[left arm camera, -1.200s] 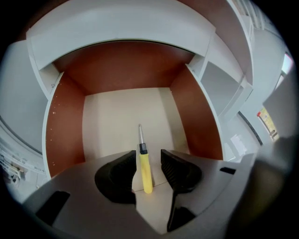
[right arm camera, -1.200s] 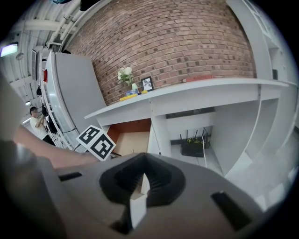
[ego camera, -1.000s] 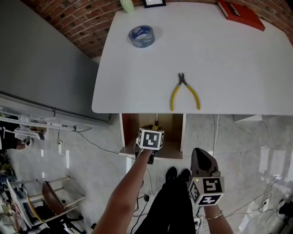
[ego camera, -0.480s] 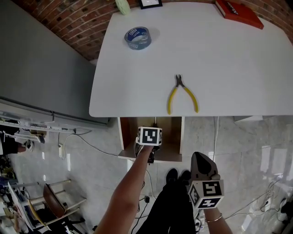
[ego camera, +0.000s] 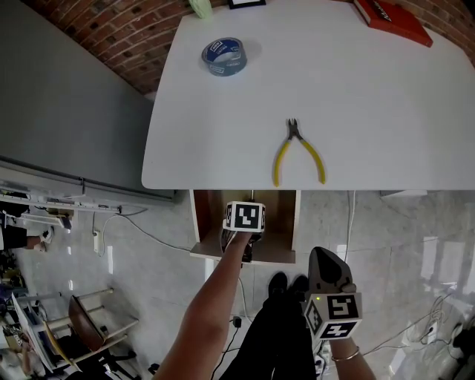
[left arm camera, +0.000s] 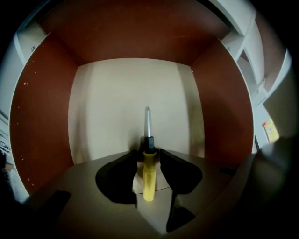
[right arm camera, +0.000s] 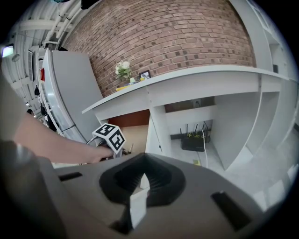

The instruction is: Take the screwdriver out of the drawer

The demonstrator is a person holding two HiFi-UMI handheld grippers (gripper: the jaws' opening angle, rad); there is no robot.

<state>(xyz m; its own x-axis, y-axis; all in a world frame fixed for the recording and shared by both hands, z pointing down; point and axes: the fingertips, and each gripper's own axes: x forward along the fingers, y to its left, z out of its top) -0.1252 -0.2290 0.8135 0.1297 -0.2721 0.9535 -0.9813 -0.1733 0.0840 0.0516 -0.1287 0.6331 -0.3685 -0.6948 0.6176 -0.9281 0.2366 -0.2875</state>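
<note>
A screwdriver [left arm camera: 148, 173] with a yellow handle and a black collar lies on the pale floor of the open wooden drawer [left arm camera: 107, 102], its metal shaft pointing away from me. My left gripper [left arm camera: 148, 153] points steeply down into the drawer [ego camera: 203, 223]. Its jaws are closing either side of the handle, with a thin gap still showing on both sides. In the head view only its marker cube [ego camera: 245, 217] shows, above the drawer. My right gripper [ego camera: 323, 258] hangs low at the right, jaws together and empty [right arm camera: 142, 175].
On the white table [ego camera: 386, 96] above the drawer lie yellow-handled pliers [ego camera: 297, 153], a blue tape roll [ego camera: 223, 57] and a red book [ego camera: 391, 20]. The person's legs and shoes [ego camera: 286, 286] stand below the drawer. A router with cables [right arm camera: 192, 140] sits under the table.
My left gripper has sunk a little deeper into the drawer, over the screwdriver. My right gripper has stayed where it was.
</note>
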